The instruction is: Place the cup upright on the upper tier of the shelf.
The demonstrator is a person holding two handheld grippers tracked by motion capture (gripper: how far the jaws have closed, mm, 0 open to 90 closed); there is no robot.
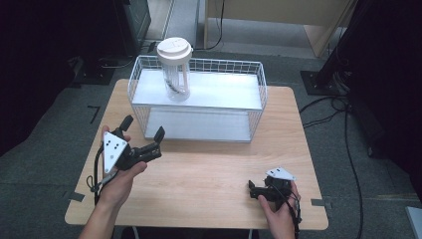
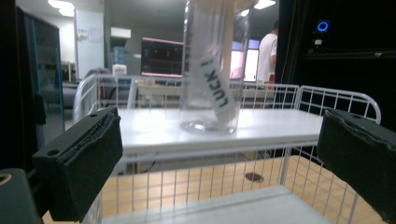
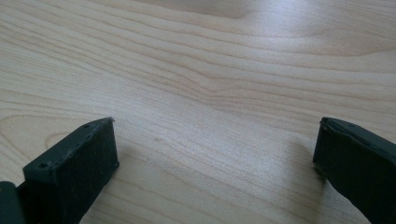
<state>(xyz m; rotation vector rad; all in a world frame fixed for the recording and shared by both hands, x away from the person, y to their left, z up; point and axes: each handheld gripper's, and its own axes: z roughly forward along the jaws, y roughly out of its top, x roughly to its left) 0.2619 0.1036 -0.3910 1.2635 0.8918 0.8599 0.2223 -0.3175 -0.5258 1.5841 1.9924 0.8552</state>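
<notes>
Since the clear bottle (image 1: 175,74) stands upright on the wire rack's (image 1: 259,94) upper shelf, near the desk's (image 1: 209,174) far-left edge, we judge it light, rigid, slippery: grip mid-body, below the white lid (image 1: 173,50). Left gripper (image 1: 144,134) faces it, jaws wide. Right gripper (image 1: 255,191) rests near-right, jaws wide.

Each hand holds a black two-jaw gripper. The left gripper (image 1: 145,131) carries a grey three-cornered plate dotted with small dark marks, and a black cable trails from it past the bare forearm. The right gripper (image 1: 252,189) bears a like plate and a black cable. The jaws are blocky black pads with small round holes in their edges
</notes>
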